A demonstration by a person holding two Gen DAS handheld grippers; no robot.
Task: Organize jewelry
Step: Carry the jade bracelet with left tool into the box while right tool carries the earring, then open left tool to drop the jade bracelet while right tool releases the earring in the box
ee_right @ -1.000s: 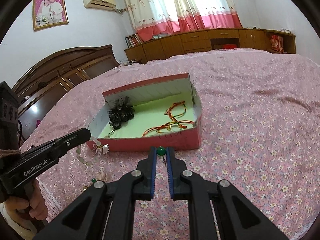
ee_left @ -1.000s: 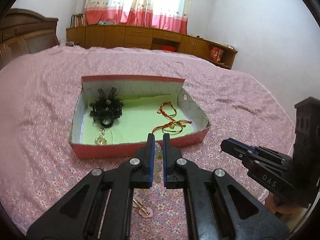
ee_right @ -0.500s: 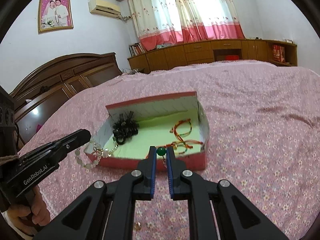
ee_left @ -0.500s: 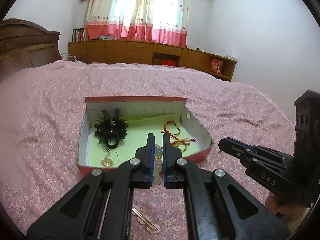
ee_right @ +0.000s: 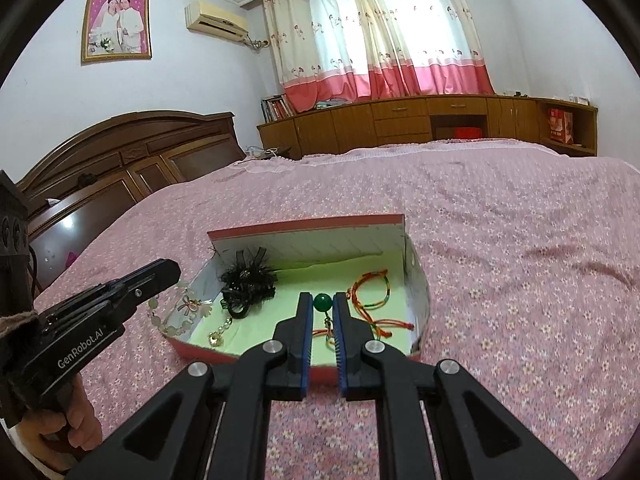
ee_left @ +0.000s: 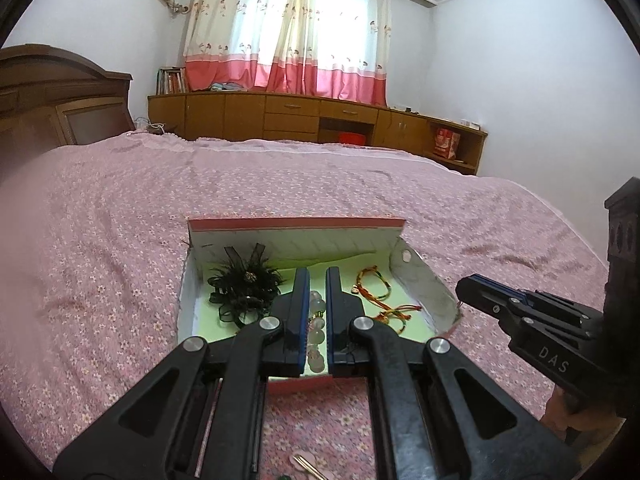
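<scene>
A person's left tool (ee_left: 317,300) pinches a pale bead bracelet (ee_left: 316,330) between its blue-edged fingers (ee_left: 301,312), holding it above the near-left part of an open red box (ee_left: 296,224) lying on a bed with a pink floral bedspread (ee_left: 100,264). From the right wrist camera the bracelet's loop (ee_right: 172,316) hangs from the left tool (ee_right: 170,274) over the box's left wall, a small bow charm dangling on it. The right tool (ee_right: 322,306) is closed on a green bead (ee_right: 322,302) with a short chain hanging below it, held over the box's green floor (ee_right: 280,304) near the front wall. Ahead and left of the right tool, inside the box, lies a black feathered hair clip (ee_right: 248,280); ahead and right lie red-and-gold cord bracelets (ee_right: 370,298). A gold pendant (ee_right: 216,338) rests in the box's near-left corner. In the left wrist view, below the left tool, a gold hairpin (ee_left: 306,466) lies on the bedspread outside the box. Beyond the bed stand a wooden headboard (ee_right: 132,160) and a low cabinet (ee_right: 420,120) under pink-trimmed curtains (ee_right: 384,48).
</scene>
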